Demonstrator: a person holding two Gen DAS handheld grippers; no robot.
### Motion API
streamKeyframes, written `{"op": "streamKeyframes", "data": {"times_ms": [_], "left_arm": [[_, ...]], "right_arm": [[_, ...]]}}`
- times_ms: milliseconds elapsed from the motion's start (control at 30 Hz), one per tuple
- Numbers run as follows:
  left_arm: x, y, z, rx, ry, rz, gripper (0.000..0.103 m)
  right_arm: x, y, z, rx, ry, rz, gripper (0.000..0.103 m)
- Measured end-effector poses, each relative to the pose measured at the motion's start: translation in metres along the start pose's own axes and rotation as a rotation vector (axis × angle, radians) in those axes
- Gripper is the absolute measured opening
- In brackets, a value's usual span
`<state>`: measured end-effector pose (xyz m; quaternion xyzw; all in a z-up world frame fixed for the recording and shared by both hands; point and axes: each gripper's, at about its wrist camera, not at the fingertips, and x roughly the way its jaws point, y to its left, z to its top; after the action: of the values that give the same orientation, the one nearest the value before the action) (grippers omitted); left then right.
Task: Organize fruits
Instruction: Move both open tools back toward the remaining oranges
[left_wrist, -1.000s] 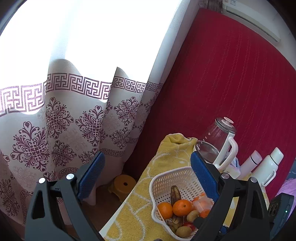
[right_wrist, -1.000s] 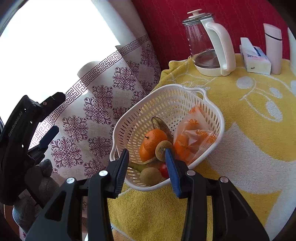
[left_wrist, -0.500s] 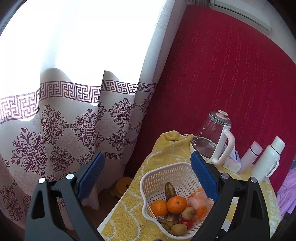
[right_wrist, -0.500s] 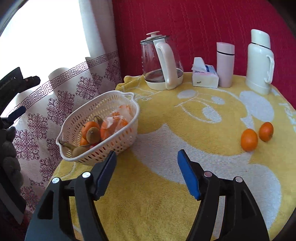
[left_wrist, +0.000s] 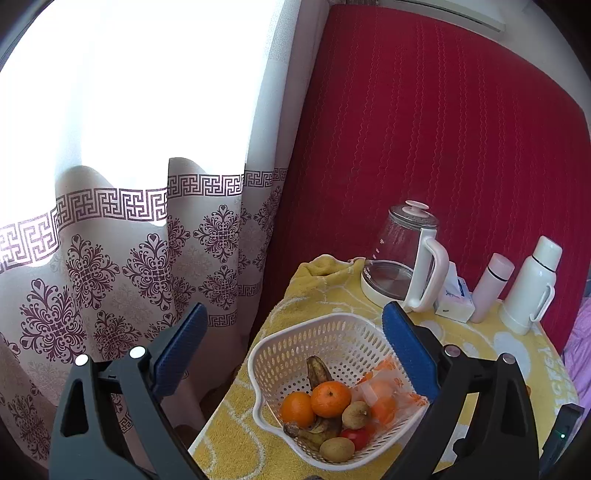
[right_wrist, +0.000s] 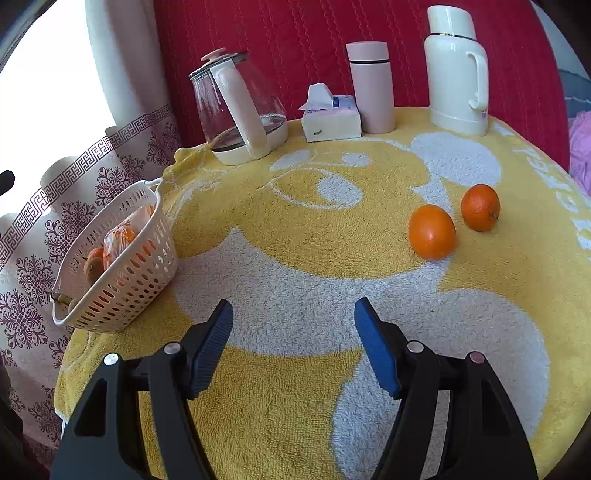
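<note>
Fruits are mostly gathered already: the white basket (right_wrist: 122, 266), ahead and to the left of the right gripper (right_wrist: 293, 345), holds oranges, kiwis and bananas. That gripper's jaws stand wide apart over bare towel (right_wrist: 295, 229), empty. Ahead to its right lie two loose oranges, the nearer orange (right_wrist: 431, 232) and the farther orange (right_wrist: 480, 207). Likely step: reaching for one. The left gripper (left_wrist: 291, 354), also spread and empty, hovers above the basket.
</note>
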<state>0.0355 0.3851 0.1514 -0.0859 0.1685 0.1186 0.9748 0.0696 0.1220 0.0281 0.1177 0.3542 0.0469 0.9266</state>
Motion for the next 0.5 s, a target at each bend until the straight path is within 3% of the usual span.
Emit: {"op": "streamKeyframes", "data": {"times_ms": [500], "left_arm": [[-0.001, -0.014, -0.004, 0.052, -0.003, -0.02, 0.097]], "right_arm": [[0.005, -0.004, -0.004, 0.016, 0.017, 0.007, 0.069]]}}
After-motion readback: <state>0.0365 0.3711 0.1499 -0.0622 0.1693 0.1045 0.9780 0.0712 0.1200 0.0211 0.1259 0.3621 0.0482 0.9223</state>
